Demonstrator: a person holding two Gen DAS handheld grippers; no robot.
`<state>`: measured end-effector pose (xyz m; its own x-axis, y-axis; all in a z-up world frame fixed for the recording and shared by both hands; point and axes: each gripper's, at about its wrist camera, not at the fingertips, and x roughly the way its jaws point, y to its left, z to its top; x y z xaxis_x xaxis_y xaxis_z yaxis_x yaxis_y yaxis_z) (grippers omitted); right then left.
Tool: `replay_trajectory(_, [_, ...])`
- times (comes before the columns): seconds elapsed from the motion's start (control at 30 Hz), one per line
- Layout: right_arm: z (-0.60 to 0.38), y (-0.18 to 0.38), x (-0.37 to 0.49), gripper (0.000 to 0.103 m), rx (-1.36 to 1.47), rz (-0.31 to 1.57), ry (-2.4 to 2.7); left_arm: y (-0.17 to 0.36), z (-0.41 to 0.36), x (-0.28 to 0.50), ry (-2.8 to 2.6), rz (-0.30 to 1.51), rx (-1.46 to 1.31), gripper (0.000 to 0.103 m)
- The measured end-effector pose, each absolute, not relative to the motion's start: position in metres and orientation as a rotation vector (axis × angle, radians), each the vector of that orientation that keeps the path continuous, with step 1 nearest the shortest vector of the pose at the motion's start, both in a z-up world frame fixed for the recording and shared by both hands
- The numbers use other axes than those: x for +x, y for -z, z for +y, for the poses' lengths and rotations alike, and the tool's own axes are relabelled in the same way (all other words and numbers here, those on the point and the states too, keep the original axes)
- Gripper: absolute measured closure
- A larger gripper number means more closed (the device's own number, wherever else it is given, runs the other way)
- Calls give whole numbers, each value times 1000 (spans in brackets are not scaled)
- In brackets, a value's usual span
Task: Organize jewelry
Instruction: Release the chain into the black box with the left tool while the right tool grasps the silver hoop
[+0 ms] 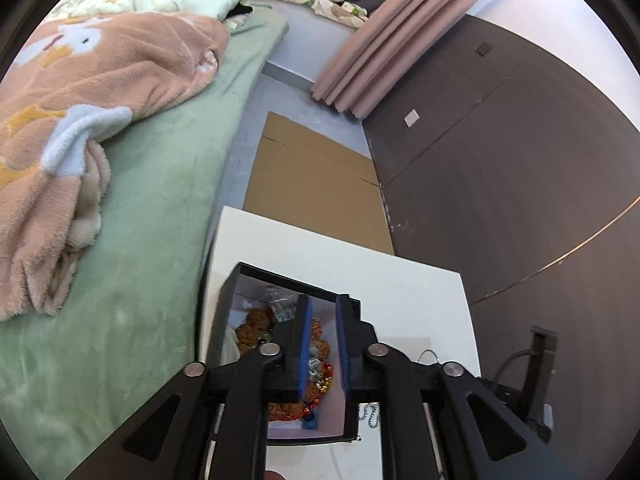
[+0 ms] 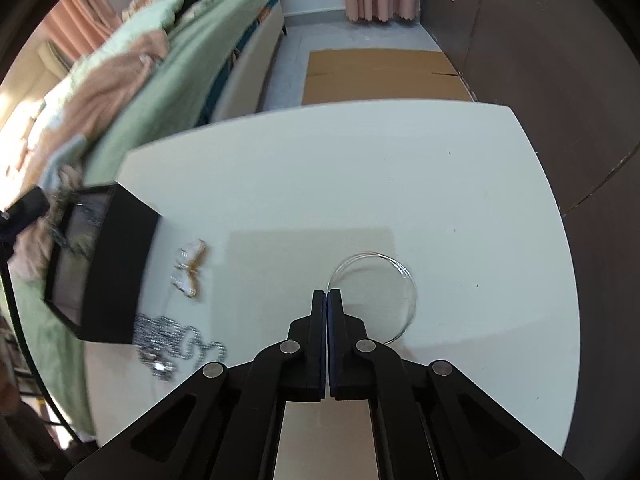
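A black jewelry box with a pale lining sits on the white table; it holds orange-gold beaded jewelry and a silvery piece. My left gripper is above the box, its jaws a little apart with the box's side wall between them. In the right wrist view the box is tilted at the table's left edge. A white and gold butterfly clip and a silver chain lie beside it. My right gripper is shut on the rim of a thin clear ring.
The white table stands by a bed with a green sheet and a pink blanket. Flat cardboard lies on the floor beyond. A dark wall runs along the right. A small chain lies by the box.
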<state>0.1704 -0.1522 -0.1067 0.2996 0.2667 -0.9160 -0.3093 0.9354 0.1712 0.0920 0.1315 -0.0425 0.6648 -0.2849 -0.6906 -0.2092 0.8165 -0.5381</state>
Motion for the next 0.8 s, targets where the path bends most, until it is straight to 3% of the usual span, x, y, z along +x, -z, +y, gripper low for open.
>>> replay_trajectory(0.03, [-152,103,170,101,-18,1198,-392,42,133,90,46,853,-635,42])
replay_trajectory(0.1, [-152,97,168,101,12,1176,-403,41,136,87,46,841,-648,0])
replay_trajectory(0.43, [-149,116,177,99,-111,1258,-274,32,142,78,49,815,-640,0])
replay_trajectory(0.47, [-149,115,179,88,-116,1259,-273,31,142,78,50,816,-638,0])
replay_trajectory(0.5, [-147,115,179,63,-126,1259,-272,31,143,78,53,816,-638,0])
replay_trajectory(0.57, [-144,111,178,41,-148,1228,-271,31,144,77,58,815,-641,0])
replay_trajectory(0.73, [-139,107,178,41,-145,1218,-300,30,146,76,57,812,-645,0])
replay_trajectory(0.8, [-136,110,180,57,-160,1223,-310,30,147,77,57,813,-644,0])
